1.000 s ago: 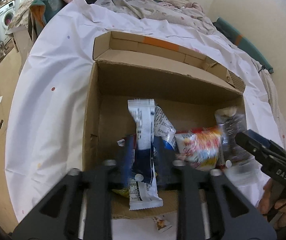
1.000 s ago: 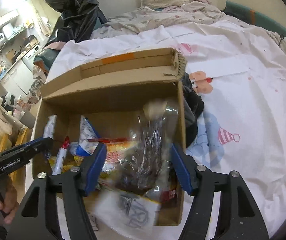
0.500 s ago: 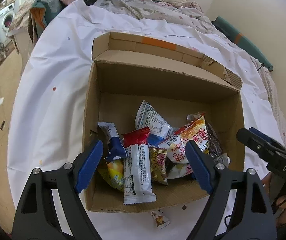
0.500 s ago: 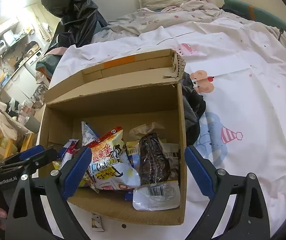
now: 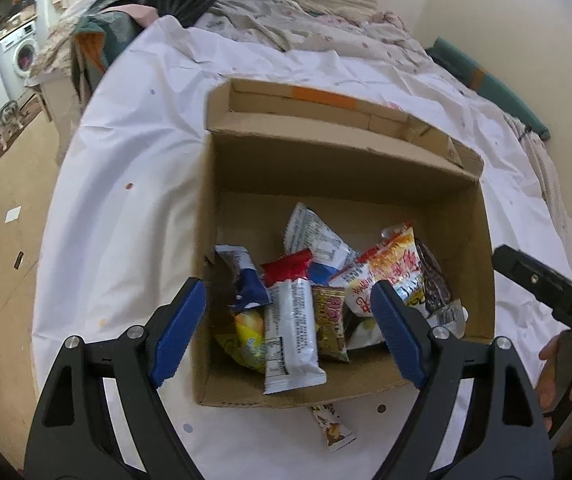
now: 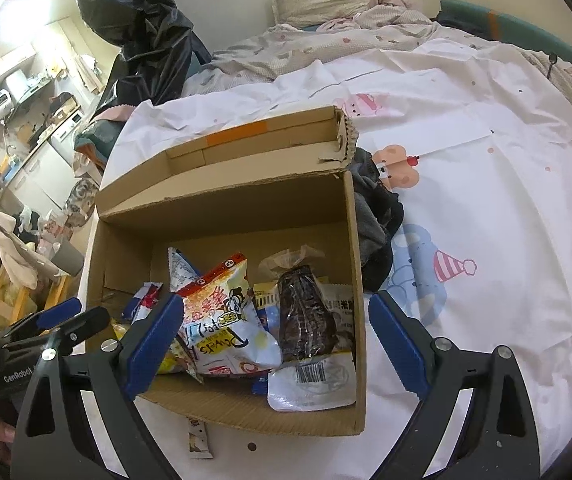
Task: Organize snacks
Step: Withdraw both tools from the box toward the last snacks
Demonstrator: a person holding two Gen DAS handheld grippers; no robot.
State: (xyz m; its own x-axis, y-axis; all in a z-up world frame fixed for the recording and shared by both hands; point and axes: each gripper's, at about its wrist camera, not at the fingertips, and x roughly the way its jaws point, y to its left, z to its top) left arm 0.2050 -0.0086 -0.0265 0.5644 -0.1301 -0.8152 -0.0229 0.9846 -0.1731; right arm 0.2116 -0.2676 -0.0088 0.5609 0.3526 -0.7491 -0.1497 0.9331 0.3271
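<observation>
Both claws, left (image 5: 287, 322) and right (image 6: 276, 340), hang released over the cardboard box (image 5: 206, 248) of snacks (image 5: 291, 332) on the bed. One stray packet (image 5: 331, 426) just outside the near wall could easily get forgotten.

Snack packets (image 5: 297, 320) lie in the cardboard box (image 5: 206, 240) on the bedsheet (image 5: 126, 160) (one packet (image 5: 331, 426) outside, before it).

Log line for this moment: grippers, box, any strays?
left gripper: open, empty | right gripper: open, empty | cardboard box: snacks inside | small packet: outside on sheet
</observation>
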